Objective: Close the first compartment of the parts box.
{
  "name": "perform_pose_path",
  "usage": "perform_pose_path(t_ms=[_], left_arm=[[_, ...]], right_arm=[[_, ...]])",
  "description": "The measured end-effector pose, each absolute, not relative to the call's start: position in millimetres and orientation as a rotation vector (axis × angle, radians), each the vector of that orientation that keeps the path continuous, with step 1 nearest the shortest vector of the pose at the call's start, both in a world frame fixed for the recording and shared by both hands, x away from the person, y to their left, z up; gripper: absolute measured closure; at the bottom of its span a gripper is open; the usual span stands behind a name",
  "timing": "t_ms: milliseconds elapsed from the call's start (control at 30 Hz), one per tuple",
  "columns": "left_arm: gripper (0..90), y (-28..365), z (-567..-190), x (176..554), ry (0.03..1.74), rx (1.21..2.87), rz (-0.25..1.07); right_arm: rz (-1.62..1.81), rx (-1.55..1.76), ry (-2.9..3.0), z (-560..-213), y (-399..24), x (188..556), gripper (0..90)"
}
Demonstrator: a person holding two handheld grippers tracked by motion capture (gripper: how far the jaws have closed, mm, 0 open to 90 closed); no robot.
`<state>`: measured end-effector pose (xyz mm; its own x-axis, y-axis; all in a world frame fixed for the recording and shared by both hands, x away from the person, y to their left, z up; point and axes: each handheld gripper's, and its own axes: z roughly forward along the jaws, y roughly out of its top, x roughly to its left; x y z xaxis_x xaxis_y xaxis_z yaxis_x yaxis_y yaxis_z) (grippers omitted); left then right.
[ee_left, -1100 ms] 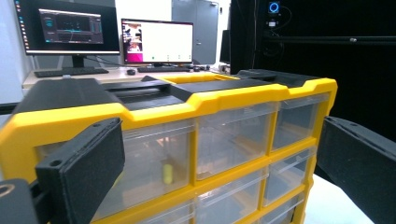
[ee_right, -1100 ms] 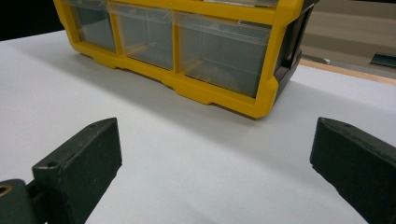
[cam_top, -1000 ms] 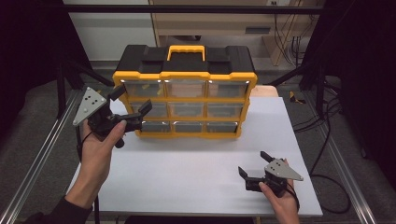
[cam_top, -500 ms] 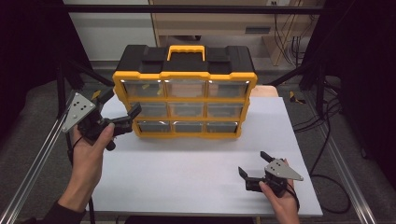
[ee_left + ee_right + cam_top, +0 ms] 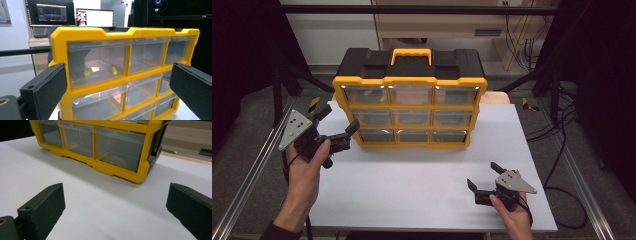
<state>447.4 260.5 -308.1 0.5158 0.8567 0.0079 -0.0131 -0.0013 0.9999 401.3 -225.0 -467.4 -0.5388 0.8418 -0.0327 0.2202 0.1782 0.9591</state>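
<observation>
Left gripper (image 5: 340,131): held off the table at the organizer's left end, jaws spread wide with nothing between them; near the bottom-left drawer but apart from it, as far as the high view shows.
Organizer (image 5: 410,102): yellow frame, black top, yellow handle; stands upright on the far middle of the table (image 5: 412,190), drawer fronts toward the person, three rows of three clear drawers, all pushed in.
Top-left drawer (image 5: 97,61): the left gripper view looks straight at it; two small yellow pieces (image 5: 88,72) lie inside on its floor.
Right gripper (image 5: 484,178): low at the near right of the table, well apart from the organizer, jaws also wide and empty; its own view looks across bare table to the organizer's lower right corner.
Step in hand: most likely lining up the left gripper on a left-column drawer to pull it out; which drawer is not certain.
Approach: bring the jaws square to the drawer front, one pad above and one below its lip, so the pull runs straight along the drawer's slide.
Grip: close only on the lip, not on the yellow frame beside it.
Pull: slow and level; a crooked tug could jam the drawer or drag the whole organizer nearer.
Support: the right gripper could press on the black top if the organizer slides.
</observation>
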Motion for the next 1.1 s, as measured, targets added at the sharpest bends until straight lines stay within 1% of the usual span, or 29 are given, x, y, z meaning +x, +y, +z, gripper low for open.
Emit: perform_pose_path(t_ms=[200, 467, 1100], left_arm=[[1.1, 266, -322, 448, 0.813, 1.421, 0.793], [1.1, 274, -337, 450, 0.823, 1.442, 0.804], [1.2, 276, -377, 446, 0.844, 1.499, 0.762]], right_arm=[[1.381, 0.997, 1.878, -467, -225, 401, 2.6], [1.381, 0.997, 1.879, -468, -224, 401, 2.6], [1.374, 0.987, 1.882, -468, -224, 402, 2.6]])
